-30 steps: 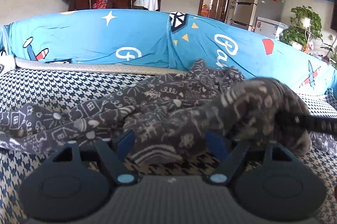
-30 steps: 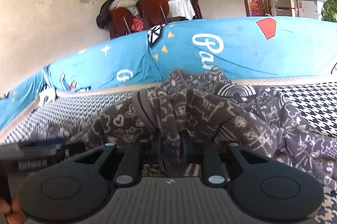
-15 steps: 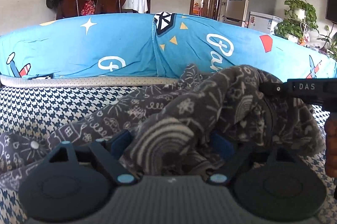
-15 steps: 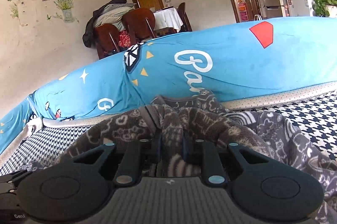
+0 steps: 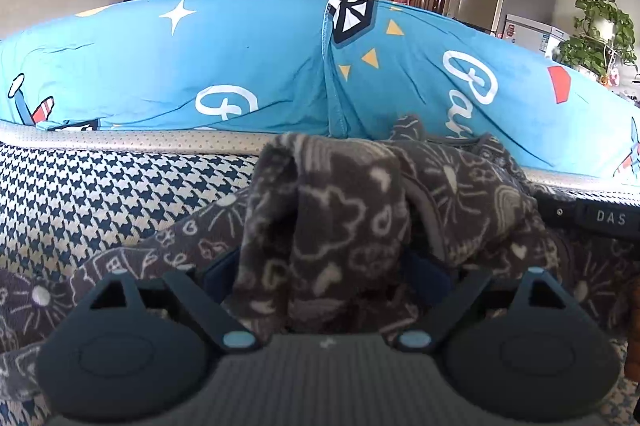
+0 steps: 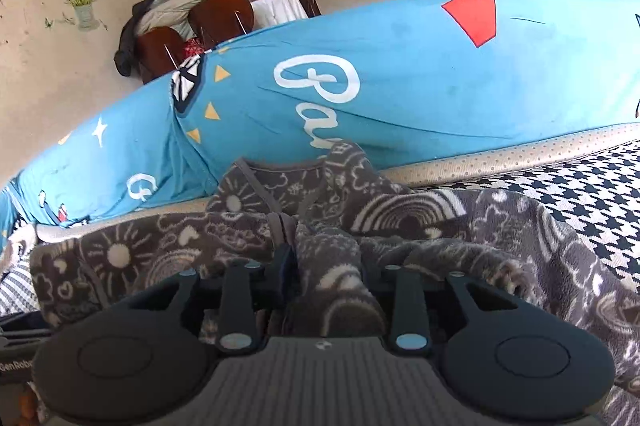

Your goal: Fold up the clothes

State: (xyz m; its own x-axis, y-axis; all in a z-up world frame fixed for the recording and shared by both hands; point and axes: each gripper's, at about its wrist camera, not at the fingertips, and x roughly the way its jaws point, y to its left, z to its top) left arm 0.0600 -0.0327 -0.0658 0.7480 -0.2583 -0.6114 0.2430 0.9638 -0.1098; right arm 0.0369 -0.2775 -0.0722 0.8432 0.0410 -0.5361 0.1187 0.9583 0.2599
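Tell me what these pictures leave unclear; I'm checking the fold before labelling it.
- Left wrist view: the grey patterned garment covers the left gripper, so pad contact cannot be judged.
- Right wrist view: fleece hides the right gripper fingertips.
- Both views: the garment's type and full outline are bunched and cut off.

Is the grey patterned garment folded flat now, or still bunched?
Still bunched: the grey fleece garment heaps in folds on the houndstooth cover.
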